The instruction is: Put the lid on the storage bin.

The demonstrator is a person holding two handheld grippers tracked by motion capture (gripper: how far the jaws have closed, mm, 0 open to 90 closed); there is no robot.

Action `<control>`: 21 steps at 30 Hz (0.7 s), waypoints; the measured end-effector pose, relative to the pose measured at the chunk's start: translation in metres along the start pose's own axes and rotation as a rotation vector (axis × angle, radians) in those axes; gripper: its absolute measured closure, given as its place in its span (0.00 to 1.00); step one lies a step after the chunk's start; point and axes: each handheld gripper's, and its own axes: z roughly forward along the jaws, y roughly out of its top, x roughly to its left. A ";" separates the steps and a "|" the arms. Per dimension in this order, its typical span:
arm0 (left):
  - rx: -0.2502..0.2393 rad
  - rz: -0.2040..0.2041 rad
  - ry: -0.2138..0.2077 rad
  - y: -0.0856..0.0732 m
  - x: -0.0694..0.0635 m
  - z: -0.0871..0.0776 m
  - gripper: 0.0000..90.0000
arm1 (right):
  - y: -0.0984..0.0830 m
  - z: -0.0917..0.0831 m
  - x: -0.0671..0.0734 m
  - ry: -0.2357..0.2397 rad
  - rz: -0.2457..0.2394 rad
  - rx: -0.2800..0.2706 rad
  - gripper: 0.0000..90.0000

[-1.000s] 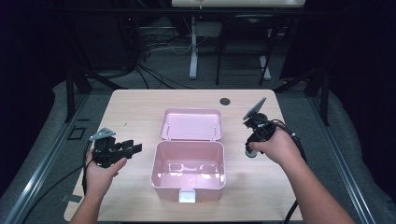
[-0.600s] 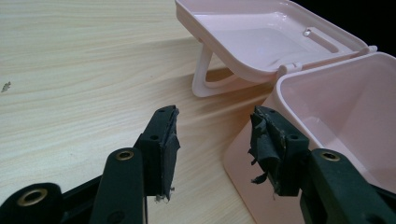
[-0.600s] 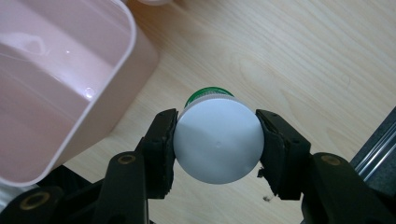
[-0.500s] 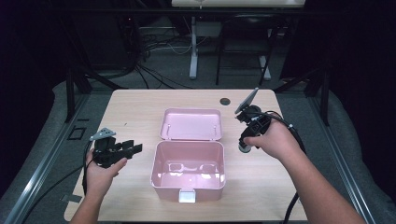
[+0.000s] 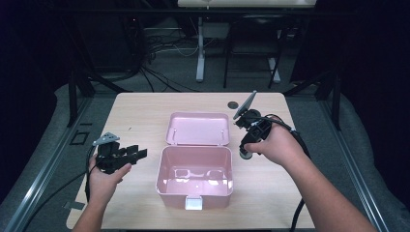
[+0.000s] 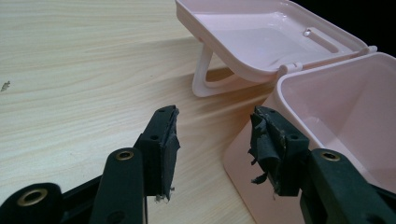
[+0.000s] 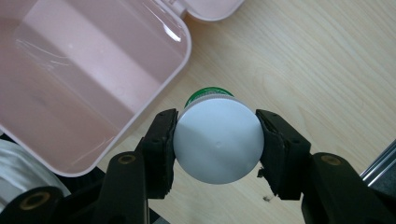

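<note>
With our right tongs (image 7: 215, 142) we clamp the white cap of a small bottle (image 7: 217, 140), held above the surface (image 5: 145, 111) just off the right wall of the open pink box (image 5: 167, 186), toward the right edge. Our left tongs (image 6: 212, 144) stand wide and empty beside the box's left wall.

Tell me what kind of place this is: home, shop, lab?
Probably a lab or recording rig, not a home. A lone wooden table stands in a dark room, loose cables trail over the floor behind it, and black metal frame rails flank it. On it sits just an open pink box.
</note>
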 end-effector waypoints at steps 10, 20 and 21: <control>0.002 0.002 -0.004 0.000 0.000 0.000 0.56 | 0.010 -0.001 0.027 0.013 -0.081 0.002 0.56; -0.004 -0.005 -0.003 0.000 0.001 0.000 0.56 | 0.018 0.003 0.053 0.029 -0.155 0.006 0.56; -0.004 -0.004 -0.004 0.000 0.001 -0.001 0.56 | 0.019 0.003 0.054 0.028 -0.164 0.009 0.56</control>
